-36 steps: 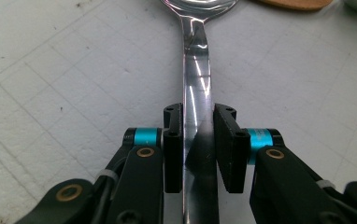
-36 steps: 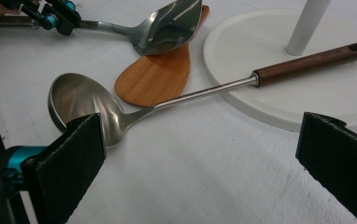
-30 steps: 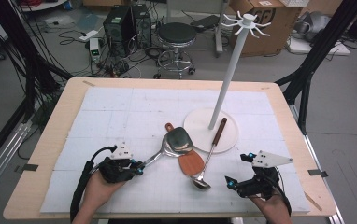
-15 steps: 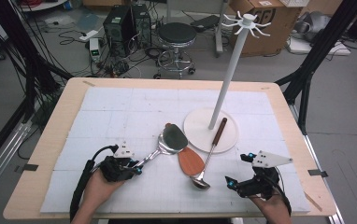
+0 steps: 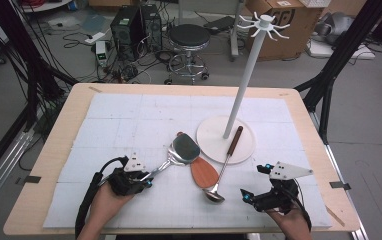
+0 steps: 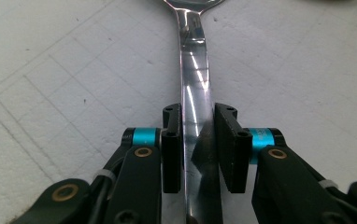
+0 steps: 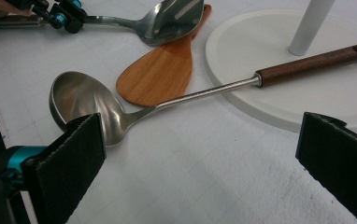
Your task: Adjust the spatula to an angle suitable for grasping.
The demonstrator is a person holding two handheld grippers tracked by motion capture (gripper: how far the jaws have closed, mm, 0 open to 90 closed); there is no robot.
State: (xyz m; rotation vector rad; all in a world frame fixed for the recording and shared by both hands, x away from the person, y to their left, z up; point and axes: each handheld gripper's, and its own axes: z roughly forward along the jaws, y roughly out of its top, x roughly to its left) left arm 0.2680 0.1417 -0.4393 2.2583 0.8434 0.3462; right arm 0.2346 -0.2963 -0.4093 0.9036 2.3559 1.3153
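Note:
A steel serving spoon (image 5: 185, 149) lies on the white mat, its bowl resting on a wooden spatula (image 5: 204, 172). My left gripper (image 5: 146, 178) sits at the spoon's handle (image 6: 195, 70). Its jaws have just been opening: the pads (image 6: 172, 144) flank the handle with a thin gap, so it is open. A steel ladle (image 5: 213, 194) with a brown wooden handle (image 7: 317, 60) lies across the edge of the stand's white base (image 5: 214, 145). My right gripper (image 5: 253, 182) stands wide open at the front right, facing the ladle bowl (image 7: 78, 100), with nothing between its jaws.
The white stand's pole (image 5: 243, 80) rises from the round base to a ring of hooks (image 5: 264, 22). The mat covers most of the wooden table (image 5: 54, 150). Behind the table stand a stool (image 5: 189, 37), computer cases and cardboard boxes.
The spoon's bowl has shifted slightly left and settled lower onto the wooden spatula. The left hand has barely moved. The right gripper has kept still.

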